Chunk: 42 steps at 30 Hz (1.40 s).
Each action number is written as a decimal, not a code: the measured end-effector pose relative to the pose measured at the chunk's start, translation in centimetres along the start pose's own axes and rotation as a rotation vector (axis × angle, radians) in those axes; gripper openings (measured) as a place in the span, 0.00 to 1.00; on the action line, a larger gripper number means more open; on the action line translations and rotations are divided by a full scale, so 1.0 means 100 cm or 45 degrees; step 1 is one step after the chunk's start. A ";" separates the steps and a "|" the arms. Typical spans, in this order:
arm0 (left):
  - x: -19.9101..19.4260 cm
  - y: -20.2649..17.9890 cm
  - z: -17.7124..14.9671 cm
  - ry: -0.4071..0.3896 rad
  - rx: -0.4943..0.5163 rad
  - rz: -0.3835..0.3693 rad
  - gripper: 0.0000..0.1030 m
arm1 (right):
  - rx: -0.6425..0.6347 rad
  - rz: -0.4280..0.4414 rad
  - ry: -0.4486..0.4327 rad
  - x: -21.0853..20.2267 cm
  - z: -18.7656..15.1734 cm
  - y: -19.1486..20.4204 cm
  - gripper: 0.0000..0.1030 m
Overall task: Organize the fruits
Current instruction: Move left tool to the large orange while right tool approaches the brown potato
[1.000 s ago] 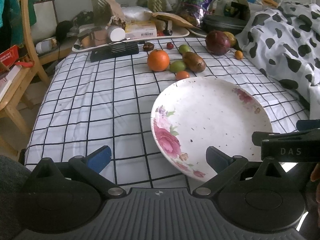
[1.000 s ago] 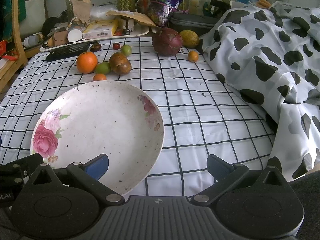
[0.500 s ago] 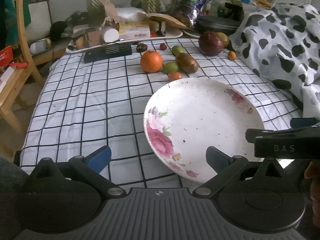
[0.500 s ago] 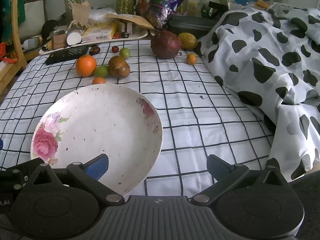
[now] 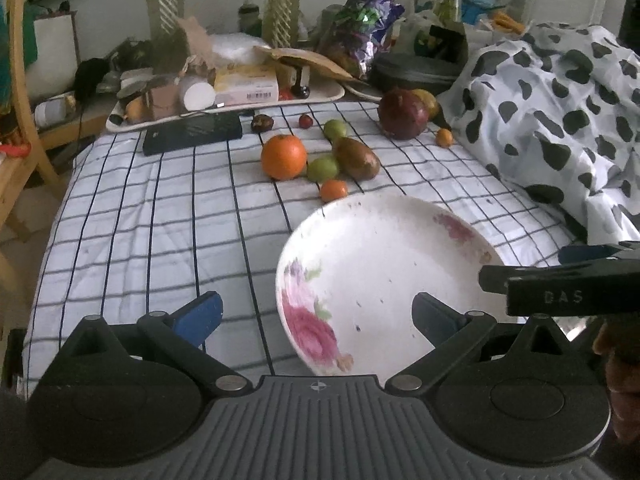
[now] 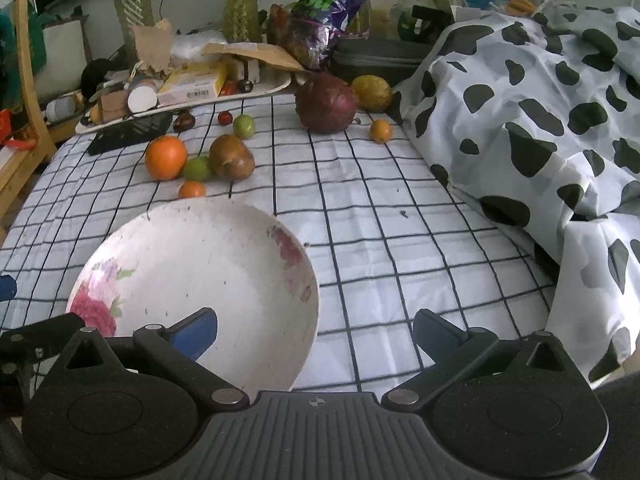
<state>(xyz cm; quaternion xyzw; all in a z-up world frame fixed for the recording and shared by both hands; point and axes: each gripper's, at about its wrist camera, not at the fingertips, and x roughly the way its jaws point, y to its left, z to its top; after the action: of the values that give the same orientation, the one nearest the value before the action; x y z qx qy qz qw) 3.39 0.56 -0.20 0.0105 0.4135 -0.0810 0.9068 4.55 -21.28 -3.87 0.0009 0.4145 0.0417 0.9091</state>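
A white floral plate [image 5: 384, 264] [image 6: 192, 272] lies empty on the checked cloth, close in front of both grippers. Beyond it lie an orange [image 5: 283, 156] [image 6: 165, 157], a green fruit [image 5: 322, 168], a brown pear-like fruit [image 5: 357, 158] [image 6: 231, 157] and a small tangerine [image 5: 333, 191] [image 6: 191, 190]. Farther back are a dark red round fruit [image 5: 402, 113] [image 6: 326, 103], a yellow fruit [image 6: 372, 92] and a small orange fruit [image 6: 380, 131]. My left gripper [image 5: 316, 316] is open and empty. My right gripper [image 6: 316, 328] is open and empty, its left finger over the plate's near rim.
A cow-print blanket [image 6: 540, 120] covers the right side. A cluttered tray [image 5: 224, 96], a black phone [image 5: 192, 133], plants and bags stand at the back. A wooden chair [image 5: 16, 128] is at the left. The right gripper's body [image 5: 560, 288] shows at the left view's right edge.
Both grippers have pulled back and risen slightly, so the plate and fruits look a little farther away. Nothing was grasped or moved.
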 end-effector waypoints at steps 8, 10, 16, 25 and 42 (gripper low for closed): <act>0.018 0.019 0.018 -0.014 -0.026 -0.028 1.00 | -0.031 -0.009 -0.057 0.013 0.017 -0.003 1.00; 0.020 0.024 0.021 -0.036 -0.037 -0.047 1.00 | -0.035 -0.015 -0.068 0.018 0.021 -0.005 1.00; 0.034 0.039 0.035 -0.048 -0.072 -0.070 0.99 | -0.065 0.013 -0.122 0.032 0.034 -0.008 1.00; 0.062 0.052 0.059 -0.066 -0.027 -0.066 0.96 | -0.078 0.124 -0.121 0.052 0.058 -0.013 1.00; 0.119 0.062 0.100 -0.013 0.038 -0.129 0.55 | -0.114 0.237 -0.098 0.093 0.103 -0.009 1.00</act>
<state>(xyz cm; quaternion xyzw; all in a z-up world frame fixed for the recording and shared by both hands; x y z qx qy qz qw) 19.49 4.12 -2.85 0.0026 0.4077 -0.1330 0.9034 18.43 -21.18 -4.17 0.0002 0.3750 0.1445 0.9157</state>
